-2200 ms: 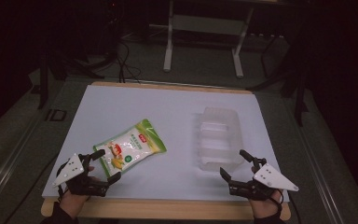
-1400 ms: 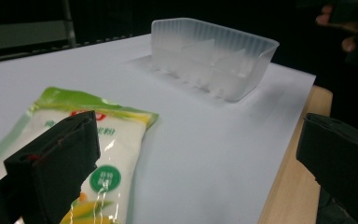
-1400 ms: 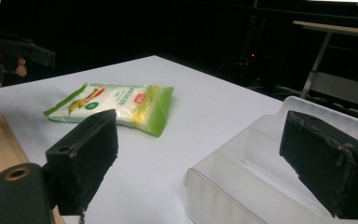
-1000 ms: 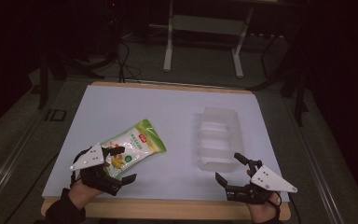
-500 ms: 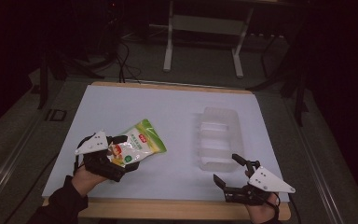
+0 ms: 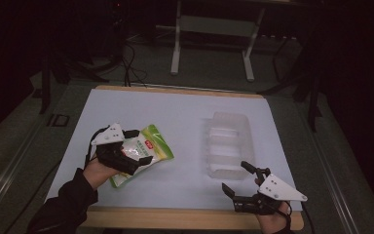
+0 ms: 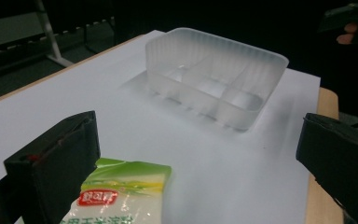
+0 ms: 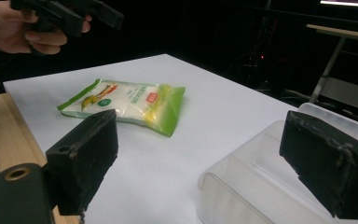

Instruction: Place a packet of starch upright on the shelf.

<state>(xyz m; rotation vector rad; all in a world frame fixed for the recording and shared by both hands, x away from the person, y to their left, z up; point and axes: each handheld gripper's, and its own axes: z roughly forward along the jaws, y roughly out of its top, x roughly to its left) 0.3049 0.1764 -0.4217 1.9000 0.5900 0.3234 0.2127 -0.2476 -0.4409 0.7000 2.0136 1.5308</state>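
Snack packet, green and white with a red label, lies flat on the white worktop at about eight o'clock from the worktop's middle. The left gripper hangs above the packet's near end, held in the person's left hand, and its fingers stand wide apart on either side of the packet's top edge without closing on it; in the left gripper view one finger overlaps the packet's corner, though I cannot tell whether it touches. At roughly four o'clock from the middle sits a clear plastic tray, split into compartments, well apart from the packet. At five o'clock from the tray, by the worktop's front edge, the right gripper is low in the person's right hand, its fingers spread wide with nothing between them, pointing towards the tray's near corner.
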